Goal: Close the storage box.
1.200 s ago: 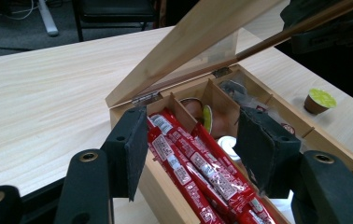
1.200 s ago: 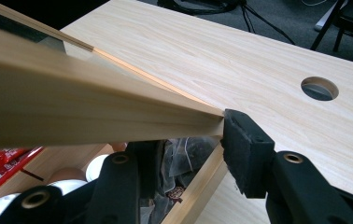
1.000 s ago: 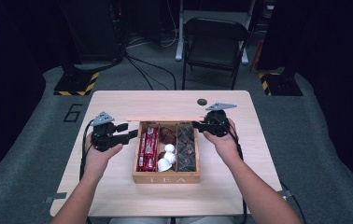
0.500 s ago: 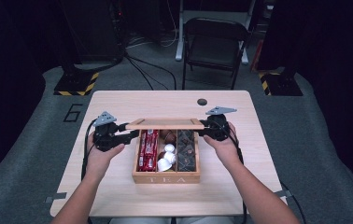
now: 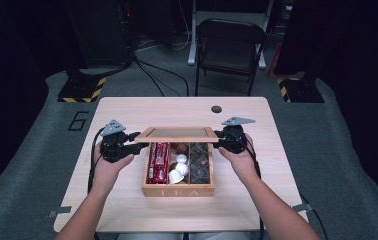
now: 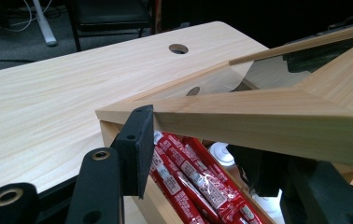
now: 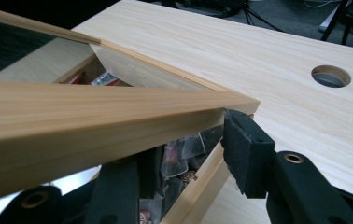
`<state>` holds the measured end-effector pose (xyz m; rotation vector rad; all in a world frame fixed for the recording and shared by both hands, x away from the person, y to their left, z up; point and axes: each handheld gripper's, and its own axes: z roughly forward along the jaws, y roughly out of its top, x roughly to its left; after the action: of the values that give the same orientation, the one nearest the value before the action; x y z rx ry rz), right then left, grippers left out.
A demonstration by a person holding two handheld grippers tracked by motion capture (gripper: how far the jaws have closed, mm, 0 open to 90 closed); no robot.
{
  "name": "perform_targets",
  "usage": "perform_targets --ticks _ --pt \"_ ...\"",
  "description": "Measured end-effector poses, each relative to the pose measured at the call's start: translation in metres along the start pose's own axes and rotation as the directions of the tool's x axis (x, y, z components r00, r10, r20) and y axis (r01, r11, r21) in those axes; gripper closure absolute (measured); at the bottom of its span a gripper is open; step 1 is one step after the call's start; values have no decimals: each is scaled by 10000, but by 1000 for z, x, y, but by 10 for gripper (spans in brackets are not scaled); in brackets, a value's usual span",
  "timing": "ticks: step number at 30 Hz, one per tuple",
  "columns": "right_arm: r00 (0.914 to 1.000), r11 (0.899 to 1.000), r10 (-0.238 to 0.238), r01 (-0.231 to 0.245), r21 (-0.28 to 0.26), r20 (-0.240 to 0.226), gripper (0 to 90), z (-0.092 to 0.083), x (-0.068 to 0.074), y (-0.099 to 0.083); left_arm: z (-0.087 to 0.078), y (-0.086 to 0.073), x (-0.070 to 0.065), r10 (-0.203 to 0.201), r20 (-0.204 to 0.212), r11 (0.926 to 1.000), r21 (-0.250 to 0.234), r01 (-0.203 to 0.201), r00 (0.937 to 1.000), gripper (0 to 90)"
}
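High view shows a wooden tea box (image 5: 178, 189) in the middle of the surface (image 5: 127, 107). Its lid (image 5: 177, 134) has a see-through pane and is tipped up along the 12 o'clock side of the box. The left tongs (image 5: 138, 145) are at the lid's 9 o'clock corner. The right tongs (image 5: 218, 140) are at its 3 o'clock corner.

Left gripper view shows the left tongs with one pad (image 6: 136, 148) right by the edge of the lid (image 6: 258, 116) and the other pad under it. The jaws have just been closing, with the lid corner between them. I cannot tell if they pinch it yet. Right gripper view shows the right tongs pinching the other corner of the lid (image 7: 95, 121).

Inside the box are red packets (image 5: 158, 161), white little cups (image 5: 178, 167) and dark packets (image 5: 199, 161).

I think the lid is about half way up. What is left is to swing it all the way to one end.
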<state>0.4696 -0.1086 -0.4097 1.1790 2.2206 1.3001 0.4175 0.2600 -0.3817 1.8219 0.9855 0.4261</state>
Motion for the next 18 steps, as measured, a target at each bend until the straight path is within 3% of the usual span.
perform_targets --ticks 4,14,18 --pt "9985 9988 465 -470 -154 -294 561 -3 0 -3 0 -1 0 -3 14 10000 83 3 10000 495" --pt "9983 9967 499 -516 -621 -288 495 -21 10 -10 0 -3 -1 112 45 9996 276 -113 9999 490" --pt "9985 9960 382 -411 -796 -384 476 -30 16 -12 0 -4 -1 -50 64 9999 165 49 10000 487"
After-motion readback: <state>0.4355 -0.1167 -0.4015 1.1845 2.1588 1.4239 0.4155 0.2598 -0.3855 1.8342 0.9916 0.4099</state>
